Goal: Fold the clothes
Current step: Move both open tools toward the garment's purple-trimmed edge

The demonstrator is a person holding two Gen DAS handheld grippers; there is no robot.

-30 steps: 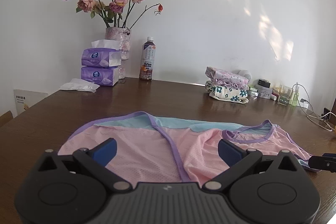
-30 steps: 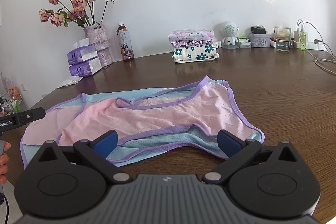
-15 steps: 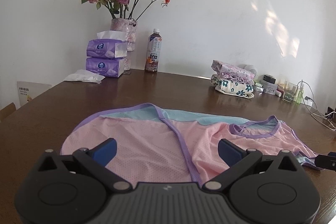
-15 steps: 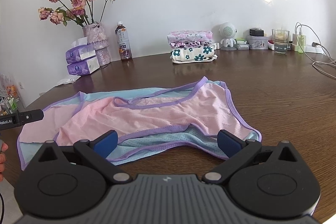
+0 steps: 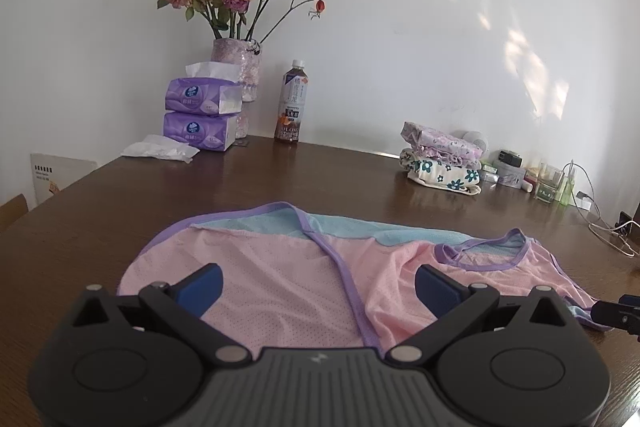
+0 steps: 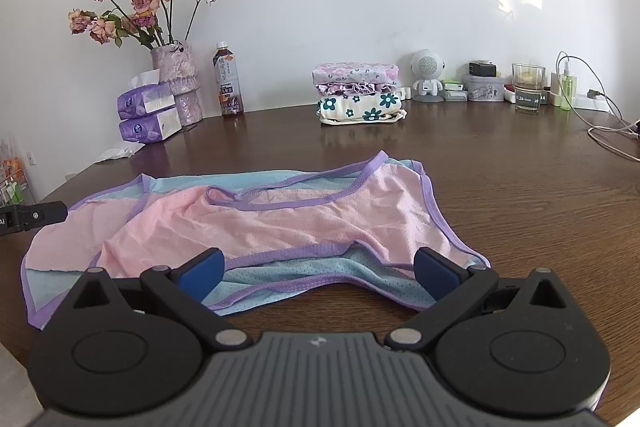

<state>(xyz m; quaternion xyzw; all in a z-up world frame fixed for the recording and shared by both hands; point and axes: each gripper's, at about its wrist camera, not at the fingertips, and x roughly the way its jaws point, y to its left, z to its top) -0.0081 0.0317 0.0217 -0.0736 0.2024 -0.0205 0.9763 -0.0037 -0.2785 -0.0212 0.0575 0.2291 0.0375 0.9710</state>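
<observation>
Dark wood table (image 5: 360, 179) fills both views, white wall behind. Pink mesh garment (image 6: 280, 223) with purple trim and light blue underlayer lies spread flat on the near half of the table, wrinkled, not folded; in the left wrist view it's the same garment (image 5: 280, 267), purple seam running diagonally down the middle. Left gripper (image 5: 318, 287) hovers over the garment's near edge, jaws wide apart, nothing between the blue pads, can't tell if the pads touch the fabric. Right gripper (image 6: 318, 273) sits at the garment's near hem, jaws equally wide, empty, blue pads over the light blue layer; contact unclear. Each gripper's tip shows at the edge of the other's view, at opposite ends of the garment. Stack of folded clothes (image 6: 360, 95) at the back near the wall, floral piece at the bottom, well apart from the garment. Vase of dried roses (image 5: 236, 67) back left, two purple tissue packs (image 5: 202, 119) stacked just beside it, a loose tissue (image 5: 160, 149) in front of them. Tea bottle (image 5: 293, 101) upright next to the vase. Small white robot figure (image 6: 427, 75), a glass (image 6: 527, 87), cables (image 6: 608, 131) far right.
</observation>
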